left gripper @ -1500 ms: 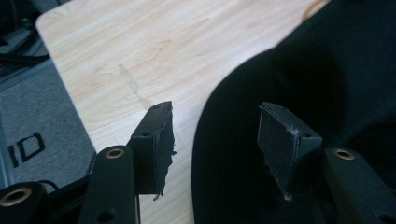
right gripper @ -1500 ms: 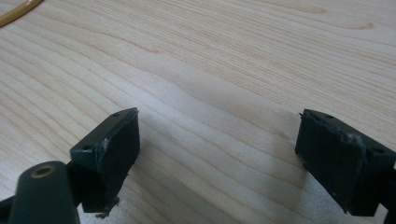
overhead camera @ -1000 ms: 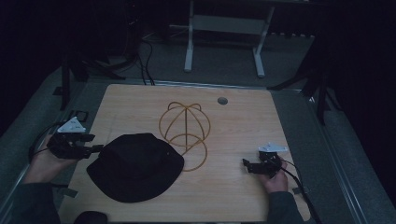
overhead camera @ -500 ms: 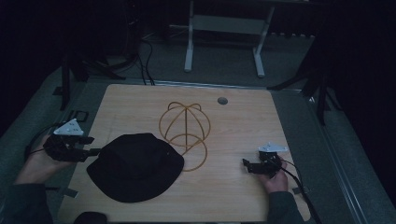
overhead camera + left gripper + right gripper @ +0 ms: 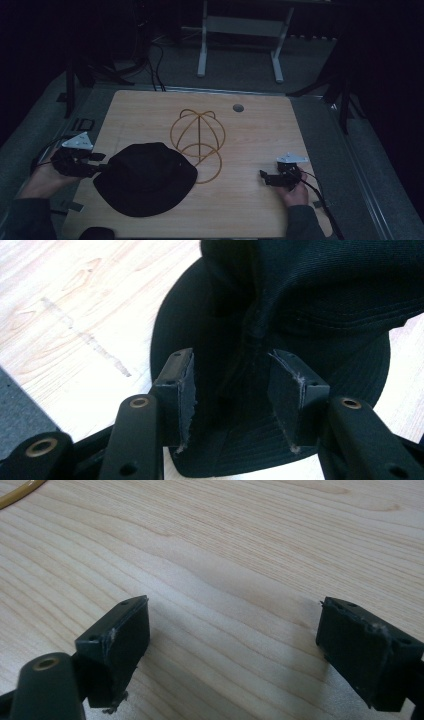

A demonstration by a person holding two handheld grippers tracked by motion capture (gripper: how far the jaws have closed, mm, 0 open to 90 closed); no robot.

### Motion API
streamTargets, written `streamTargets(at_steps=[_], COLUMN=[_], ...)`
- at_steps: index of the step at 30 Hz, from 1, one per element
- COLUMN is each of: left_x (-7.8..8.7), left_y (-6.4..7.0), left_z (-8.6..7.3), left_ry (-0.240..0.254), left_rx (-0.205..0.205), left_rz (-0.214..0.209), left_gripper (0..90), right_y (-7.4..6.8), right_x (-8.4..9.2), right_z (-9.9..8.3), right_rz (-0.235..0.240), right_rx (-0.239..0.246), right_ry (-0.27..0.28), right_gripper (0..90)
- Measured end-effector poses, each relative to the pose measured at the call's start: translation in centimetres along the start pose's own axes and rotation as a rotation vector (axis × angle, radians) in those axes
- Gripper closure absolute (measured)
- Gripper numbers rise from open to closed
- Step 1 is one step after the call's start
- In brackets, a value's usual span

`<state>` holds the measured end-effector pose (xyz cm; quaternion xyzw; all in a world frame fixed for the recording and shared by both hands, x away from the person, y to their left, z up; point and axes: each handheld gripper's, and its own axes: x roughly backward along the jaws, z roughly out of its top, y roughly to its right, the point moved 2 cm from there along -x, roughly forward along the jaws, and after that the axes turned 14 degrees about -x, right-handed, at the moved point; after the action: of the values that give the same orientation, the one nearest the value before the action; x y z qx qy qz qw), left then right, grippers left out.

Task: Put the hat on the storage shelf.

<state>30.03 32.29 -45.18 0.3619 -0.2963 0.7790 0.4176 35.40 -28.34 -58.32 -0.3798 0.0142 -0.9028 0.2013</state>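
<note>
Moved: left gripper edges onto the black hat's brim, jaws just closing around it, pads not yet pressing.
Hat: flat on table, beside wire stand.
Right gripper: spread, idle.
Next: probably pinch brim, lift.

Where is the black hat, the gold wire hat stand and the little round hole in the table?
black hat (image 5: pixel 145 177), high view, on the top of its crown.
gold wire hat stand (image 5: pixel 198 131), high view, on its upright middle wire.
round hole (image 5: pixel 238 107), high view, on its middle, near the table's far edge.
</note>
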Motion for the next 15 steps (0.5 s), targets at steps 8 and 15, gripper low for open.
streamTargets(at_steps=[8,15], left_x=[-1.8,-3.5], left_y=[-0.3,-0.4], left_z=[1.3,1.7], left_ry=[-0.043,-0.084], left_rx=[-0.032,-0.041], left_rz=[-0.044,-0.087], left_gripper=[56.6,57.0], right_y=[0.0,0.0], right_x=[0.0,0.0], right_z=[0.0,0.0], right_rz=[0.000,0.000], right_rx=[0.000,0.000], right_ry=[0.000,0.000], right_gripper=[13.8,13.8])
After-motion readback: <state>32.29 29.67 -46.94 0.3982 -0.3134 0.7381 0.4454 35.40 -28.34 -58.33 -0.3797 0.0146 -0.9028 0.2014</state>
